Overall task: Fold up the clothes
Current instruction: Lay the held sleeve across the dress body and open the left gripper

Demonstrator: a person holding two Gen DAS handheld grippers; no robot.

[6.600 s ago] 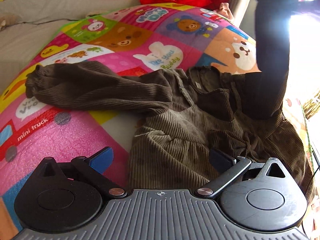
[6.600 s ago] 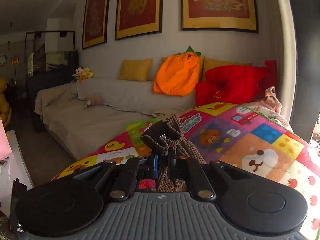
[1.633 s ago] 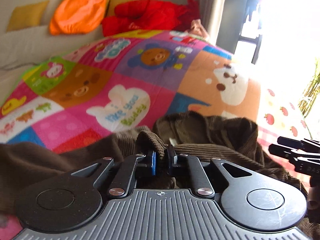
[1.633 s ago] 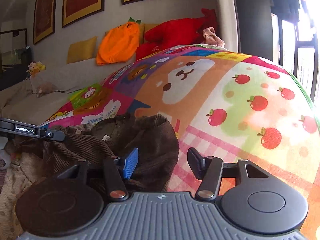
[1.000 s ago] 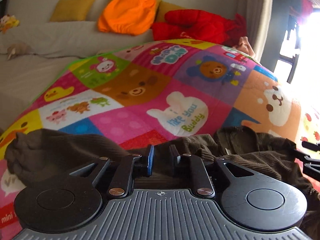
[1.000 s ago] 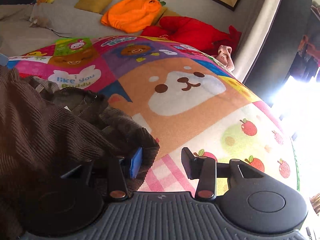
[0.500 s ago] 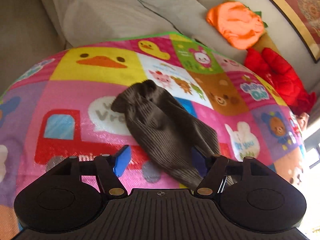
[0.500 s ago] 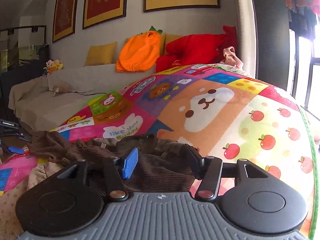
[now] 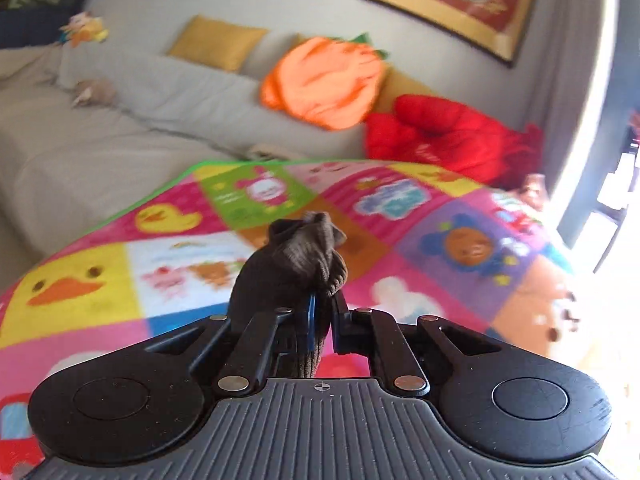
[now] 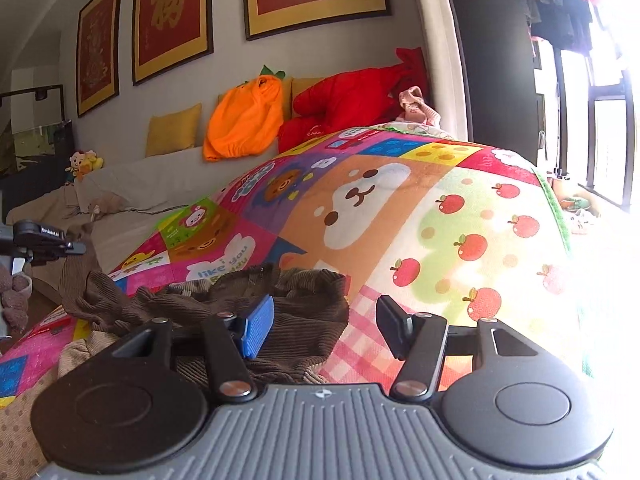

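Your left hand-held gripper (image 9: pixel 322 322) is clamped tight on the cuffed sleeve end (image 9: pixel 298 256) of the brown ribbed corduroy garment (image 10: pixel 256 312), lifted clear above the colourful cartoon-patchwork play mat (image 10: pixel 400 216). Your right hand-held gripper (image 10: pixel 324 330) sits about half open, pads gripping nothing, just over the garment's bunched body, which lies on the mat's near edge, left of the apple-print patch (image 10: pixel 476 248).
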